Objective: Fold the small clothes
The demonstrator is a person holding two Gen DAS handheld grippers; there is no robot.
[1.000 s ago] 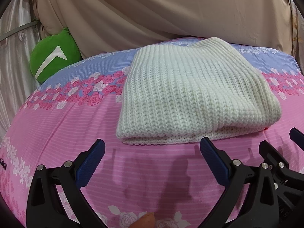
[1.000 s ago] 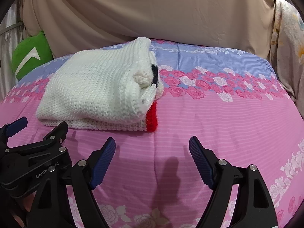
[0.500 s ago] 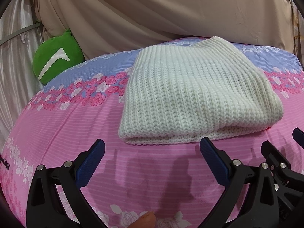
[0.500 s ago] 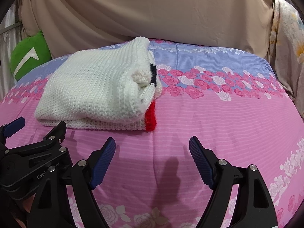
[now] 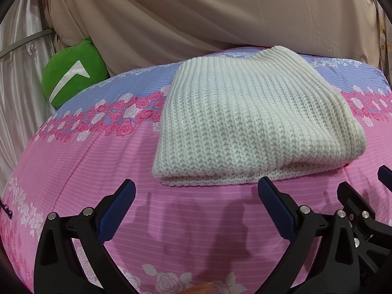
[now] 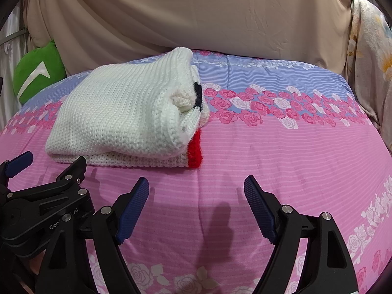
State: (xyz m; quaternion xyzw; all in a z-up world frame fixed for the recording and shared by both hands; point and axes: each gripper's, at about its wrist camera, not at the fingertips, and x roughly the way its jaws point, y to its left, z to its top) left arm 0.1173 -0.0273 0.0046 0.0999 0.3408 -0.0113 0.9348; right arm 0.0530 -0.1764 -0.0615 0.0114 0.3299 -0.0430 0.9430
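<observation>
A cream-white knitted sweater (image 5: 254, 120) lies folded into a thick rectangle on a pink and blue floral bedsheet (image 5: 80, 161). In the right wrist view the same sweater (image 6: 122, 115) shows its folded side, with a red patch and a dark band at its right end. My left gripper (image 5: 196, 191) stands open just in front of the sweater's near edge, nothing between its blue pads. My right gripper (image 6: 196, 187) is open too, over bare sheet, to the right of the sweater's near corner. Each gripper appears at the edge of the other's view.
A green cushion (image 5: 71, 78) with a white mark leans at the back left. A beige cloth (image 6: 196, 14) hangs behind the bed. A floral fabric (image 6: 370, 56) hangs at the far right. The sheet (image 6: 294, 152) right of the sweater is bare.
</observation>
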